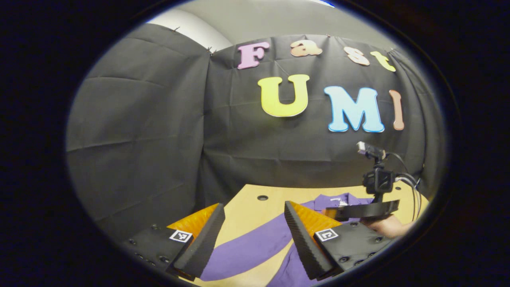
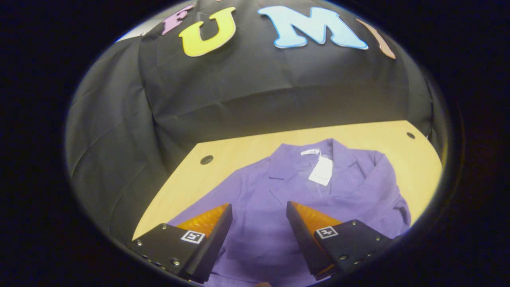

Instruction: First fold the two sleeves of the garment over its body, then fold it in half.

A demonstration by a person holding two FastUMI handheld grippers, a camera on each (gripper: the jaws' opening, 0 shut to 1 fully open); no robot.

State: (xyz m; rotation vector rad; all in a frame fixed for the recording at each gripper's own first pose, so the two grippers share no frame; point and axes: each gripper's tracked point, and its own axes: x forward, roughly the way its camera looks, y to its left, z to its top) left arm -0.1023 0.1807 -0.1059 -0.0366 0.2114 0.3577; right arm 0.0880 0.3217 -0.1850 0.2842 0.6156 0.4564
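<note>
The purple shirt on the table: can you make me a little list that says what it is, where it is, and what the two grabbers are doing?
garment: purple shirt, collar toward the booth wall, a white tag at the neck
surface: wooden table
sleeve: one sleeve stretched out sideways, not yet folded
left gripper: fingers apart above that sleeve, holding nothing
right gripper: fingers apart above the shirt's body, holding nothing

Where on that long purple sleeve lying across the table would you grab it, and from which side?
Probably near the cuff end of the purple sleeve, coming down from above with the left gripper, whose open fingers already straddle it. The sleeve lies flat on the wooden table, stretched away from the shirt's body, so pinching its far end lets the whole length swing over.
</note>
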